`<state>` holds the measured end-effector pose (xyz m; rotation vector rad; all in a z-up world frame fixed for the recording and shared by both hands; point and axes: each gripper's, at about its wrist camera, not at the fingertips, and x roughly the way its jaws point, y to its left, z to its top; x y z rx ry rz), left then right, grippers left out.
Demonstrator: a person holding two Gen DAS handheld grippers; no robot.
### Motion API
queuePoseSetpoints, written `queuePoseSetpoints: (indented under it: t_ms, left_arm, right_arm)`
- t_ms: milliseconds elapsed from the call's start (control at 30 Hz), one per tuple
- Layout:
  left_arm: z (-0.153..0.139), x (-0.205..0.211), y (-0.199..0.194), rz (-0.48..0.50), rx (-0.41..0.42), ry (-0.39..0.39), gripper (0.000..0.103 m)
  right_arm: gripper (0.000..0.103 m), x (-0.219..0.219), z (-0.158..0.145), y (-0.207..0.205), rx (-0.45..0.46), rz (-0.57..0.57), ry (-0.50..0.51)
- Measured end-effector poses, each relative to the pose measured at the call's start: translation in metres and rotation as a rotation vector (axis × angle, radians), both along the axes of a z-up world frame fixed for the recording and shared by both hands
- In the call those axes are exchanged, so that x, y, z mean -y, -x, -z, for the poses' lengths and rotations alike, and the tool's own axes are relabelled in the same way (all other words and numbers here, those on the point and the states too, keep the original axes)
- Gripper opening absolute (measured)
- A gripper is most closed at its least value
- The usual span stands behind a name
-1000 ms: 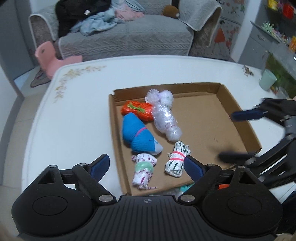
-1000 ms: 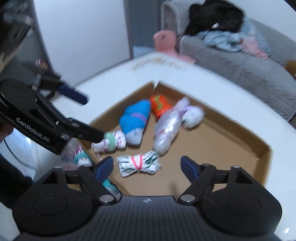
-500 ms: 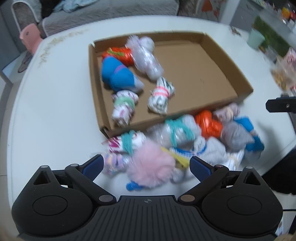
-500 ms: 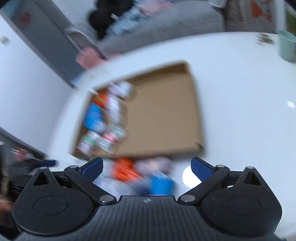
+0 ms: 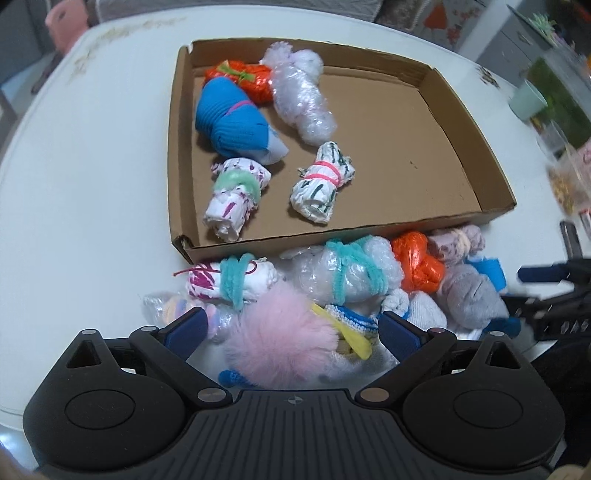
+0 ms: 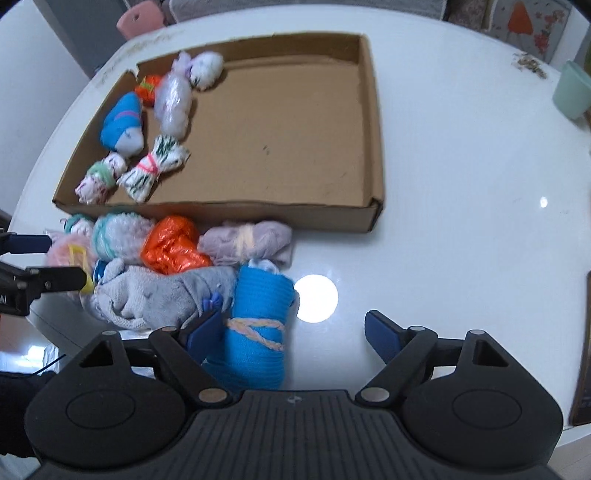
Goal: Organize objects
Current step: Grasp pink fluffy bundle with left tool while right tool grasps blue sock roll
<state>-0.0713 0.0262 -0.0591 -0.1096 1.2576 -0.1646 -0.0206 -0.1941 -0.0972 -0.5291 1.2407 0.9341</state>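
Note:
A shallow cardboard box (image 5: pixel 469 122) (image 6: pixel 375 140) lies on the white table and holds several tied bundles along its left side, among them a blue sock roll (image 5: pixel 232 118) and a bubble-wrap bundle (image 5: pixel 301 99). A pile of loose bundles lies in front of the box: a pink fluffy ball (image 5: pixel 280 343), an orange bundle (image 5: pixel 417 262) (image 6: pixel 171 249), a grey sock (image 6: pixel 162 295), a blue roll tied with yarn (image 6: pixel 258 314). My left gripper (image 5: pixel 291 332) is open, with the pink ball between its fingers. My right gripper (image 6: pixel 291 332) is open, with the blue roll by its left finger.
A pale green cup (image 5: pixel 526 99) (image 6: pixel 570 90) stands at the table's far right. Clutter (image 5: pixel 569 177) sits along the right edge. A pink stool (image 6: pixel 138 18) and a sofa are beyond the table. The table's near edge is close to the pile.
Both grippers have pulled back from over the box towards the near table edge and dropped lower. The pile of loose bundles has come into view between their fingers.

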Motion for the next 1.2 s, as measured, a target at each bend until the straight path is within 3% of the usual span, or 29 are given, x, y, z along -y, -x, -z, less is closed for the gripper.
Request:
queuePoseSetpoints:
  t_ms: [333, 567, 667, 767, 967, 1100, 1200]
  left_arm:
    - [0.0, -0.003, -0.003, -0.047, -0.037, 0.044, 0.097]
    - [0.01, -0.032, -0.002, -0.228, -0.096, 0.173, 0.094]
    - [0.017, -0.043, 0.0, -0.298, -0.126, 0.171, 0.091]
    - [0.02, -0.045, 0.0, -0.308, -0.134, 0.156, 0.087]
    - [0.016, -0.047, 0.0, -0.311, -0.138, 0.074, 0.064]
    - [0.018, -0.047, 0.006, -0.29, -0.152, 0.076, 0.063]
    - [0.021, -0.04, 0.005, -0.259, -0.14, 0.056, 0.075]
  right_arm:
    - [0.057, -0.004, 0.013, -0.007, -0.028, 0.01, 0.031]
    - [0.055, -0.007, 0.015, -0.008, -0.017, 0.001, 0.032]
    - [0.055, -0.006, 0.017, -0.01, -0.018, 0.007, 0.031]
    - [0.055, -0.006, 0.017, -0.011, -0.013, 0.007, 0.03]
    - [0.055, -0.005, 0.021, -0.013, -0.015, 0.006, 0.033]
    - [0.054, -0.003, 0.024, -0.016, -0.018, 0.015, 0.041]
    - [0.054, -0.001, 0.026, -0.015, -0.023, 0.024, 0.043]
